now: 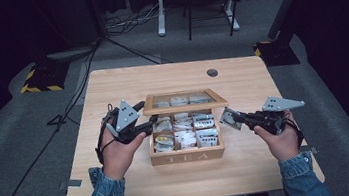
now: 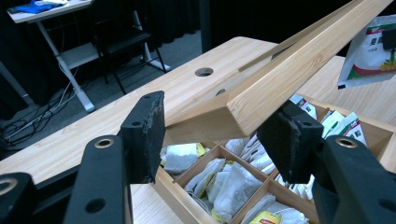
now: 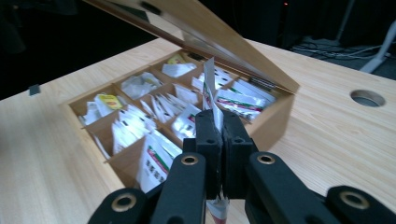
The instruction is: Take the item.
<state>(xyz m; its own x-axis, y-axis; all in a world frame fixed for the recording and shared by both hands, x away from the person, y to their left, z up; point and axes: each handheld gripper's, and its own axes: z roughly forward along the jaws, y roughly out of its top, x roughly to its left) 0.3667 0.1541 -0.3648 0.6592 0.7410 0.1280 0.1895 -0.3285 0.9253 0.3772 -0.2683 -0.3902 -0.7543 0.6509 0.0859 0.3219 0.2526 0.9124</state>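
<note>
- On the light wooden table [image 1: 111, 90], roughly in the middle, we're looking at a wooden tea box [image 1: 187, 156] with "TEA" lettered across its front wall, and it's sitting there with its glass-paned wooden lid [image 1: 183, 100] tilted up.
- We're seeing the box split into small compartments by thin wooden dividers, and they're stuffed with tea bags and paper sachets, mostly white, with a yellow-tagged one [image 2: 265, 218] showing near the front in the left gripper view.
- Over on the left side of the box, the left gripper [image 1: 149, 123] is reaching in at the lid's corner. In the left gripper view its black jaws are standing spread, with the lid's front corner [image 2: 233, 114] sitting between them. The right pad [image 2: 289, 140] looks like it's touching the underside of the lid edge, but we can't tell for sure, and the other pad is sitting clear of the wood.
- So we're calling that one spread wide, not clamped.
- Off the right side of the box, the right gripper [image 1: 234, 119] is hovering above the table, and its jaws are pressing together on a white tea sachet with a red and green label [image 3: 210, 88], held edge-on and sticking up past the tips.
- That same sachet [image 1: 228, 118] is hanging just beside the box's right wall in the high view, outside the box.
- Both denim-sleeved forearms are coming in from the bottom edge.
</note>
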